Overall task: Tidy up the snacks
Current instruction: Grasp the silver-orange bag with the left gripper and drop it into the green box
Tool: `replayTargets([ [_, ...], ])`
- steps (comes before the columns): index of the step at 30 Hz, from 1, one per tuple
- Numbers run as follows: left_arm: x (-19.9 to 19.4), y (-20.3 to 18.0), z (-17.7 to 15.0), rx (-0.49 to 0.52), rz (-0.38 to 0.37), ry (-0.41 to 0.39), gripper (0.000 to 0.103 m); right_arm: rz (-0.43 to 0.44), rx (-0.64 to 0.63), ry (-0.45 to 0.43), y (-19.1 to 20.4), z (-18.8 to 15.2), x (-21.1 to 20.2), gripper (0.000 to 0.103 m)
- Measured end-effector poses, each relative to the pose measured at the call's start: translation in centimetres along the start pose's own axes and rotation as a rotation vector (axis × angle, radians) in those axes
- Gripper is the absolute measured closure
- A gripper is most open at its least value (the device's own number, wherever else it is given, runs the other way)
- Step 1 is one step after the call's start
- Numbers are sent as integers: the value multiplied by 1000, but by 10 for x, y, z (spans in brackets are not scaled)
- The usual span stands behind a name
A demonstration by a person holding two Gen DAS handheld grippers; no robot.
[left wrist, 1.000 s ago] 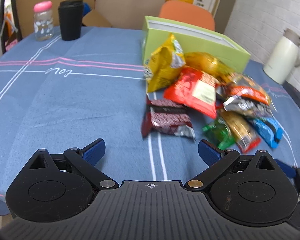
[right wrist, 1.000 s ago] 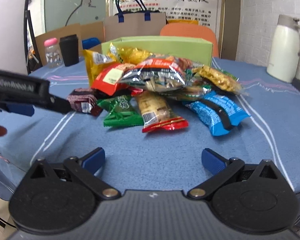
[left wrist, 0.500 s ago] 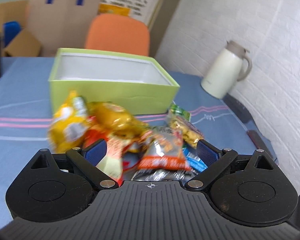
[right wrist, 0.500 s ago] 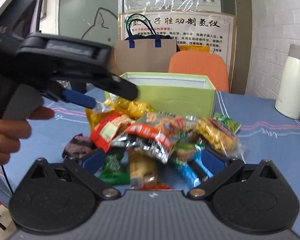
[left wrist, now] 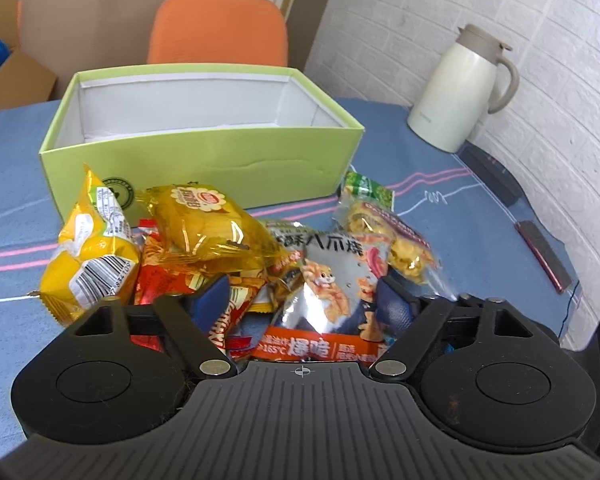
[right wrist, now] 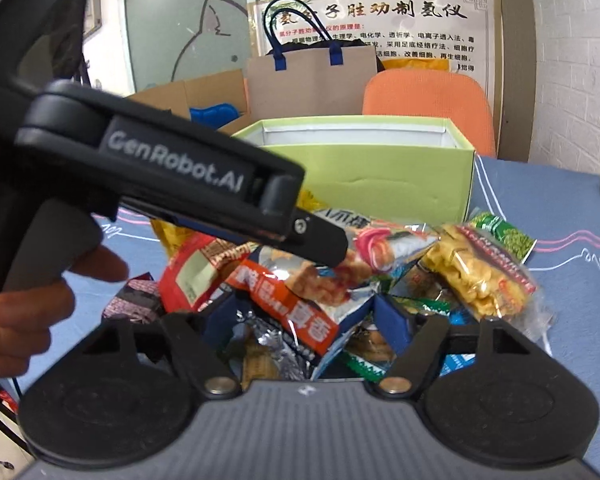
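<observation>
The left gripper now sits right in the heap of snack packets, where a second ago it hung back over bare blue tablecloth with the heap at its 1 o'clock. Its jaws are closing, narrower than the wide spread of the earlier frames, with a silver and orange packet and a red packet between the blue pads; whether the pads already press on them cannot be told. A yellow packet lies at 10 o'clock of the fingers and a clear gold packet at 11 o'clock. The open green box stands at 12 o'clock just behind the heap, showing nothing inside; earlier it lay farther off toward 1 o'clock. A cream thermos jug stands at 2 o'clock by the brick wall.

The right gripper has also moved in from open cloth to the heap. Its jaws are closing too, around the same silver and orange packet and foil packs below it; contact is unclear. The left gripper's body crosses from 9 o'clock, held by a hand, its tip over the pile. A dark brown packet lies at 9 o'clock and a packet of yellow pieces at 2 o'clock
</observation>
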State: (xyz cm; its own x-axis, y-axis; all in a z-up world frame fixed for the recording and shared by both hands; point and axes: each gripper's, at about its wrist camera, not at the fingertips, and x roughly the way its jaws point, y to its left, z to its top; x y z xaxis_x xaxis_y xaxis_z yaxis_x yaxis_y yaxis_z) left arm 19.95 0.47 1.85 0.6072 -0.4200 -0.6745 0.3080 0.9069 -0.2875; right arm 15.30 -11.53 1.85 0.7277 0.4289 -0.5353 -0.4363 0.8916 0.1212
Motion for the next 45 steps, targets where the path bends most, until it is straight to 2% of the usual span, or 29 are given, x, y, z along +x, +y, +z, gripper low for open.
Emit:
replayTargets([
  [1,1,1,-1,-10,-41,17,73,3,9,-1,0,1,-1,32],
  [2,1,0,-1,-34,-77,25,74,1,12,-6,1,1,-3,33],
  [7,-19,-15,5,4,-110,-31,76,-35,-12,-65,6,10,-25,35],
  [12,-32,-26,50,24,-123,-116,74,-71,-98,-147,1,56,-25,35],
  [14,-31,-25,80,37,-114,-157,72,-83,-150,-177,-6,82,-13,35],
  [17,-16,-18,127,34,-90,-183,71,-75,-189,-176,-25,123,18,35],
  [20,16,-3,162,4,-54,-165,71,-45,-196,-120,-44,152,60,35],
  [23,56,14,178,-27,-25,-121,70,-12,-187,-47,-62,162,100,35],
  [25,78,31,174,-60,-19,-83,71,14,-163,-10,-74,161,121,36],
  [27,90,44,172,-85,-1,-71,64,-5,-164,-9,-80,158,129,38],
  [29,87,53,170,-105,4,-94,55,-20,-153,-44,-86,156,118,36],
  [31,72,59,166,-124,0,-133,48,-21,-130,-85,-90,149,97,26],
  [33,54,61,161,-130,-1,-162,45,-37,-123,-114,-94,140,77,22],
  [35,33,58,153,-131,-8,-187,40,-27,-110,-126,-89,125,56,21],
  [38,7,57,133,-137,-11,-211,37,6,-79,-121,-81,101,36,11],
  [43,-19,58,88,-129,22,-167,36,86,-76,-75,-44,71,31,10],
  [45,-21,60,76,-123,13,-135,37,125,-66,-54,-28,62,35,10],
])
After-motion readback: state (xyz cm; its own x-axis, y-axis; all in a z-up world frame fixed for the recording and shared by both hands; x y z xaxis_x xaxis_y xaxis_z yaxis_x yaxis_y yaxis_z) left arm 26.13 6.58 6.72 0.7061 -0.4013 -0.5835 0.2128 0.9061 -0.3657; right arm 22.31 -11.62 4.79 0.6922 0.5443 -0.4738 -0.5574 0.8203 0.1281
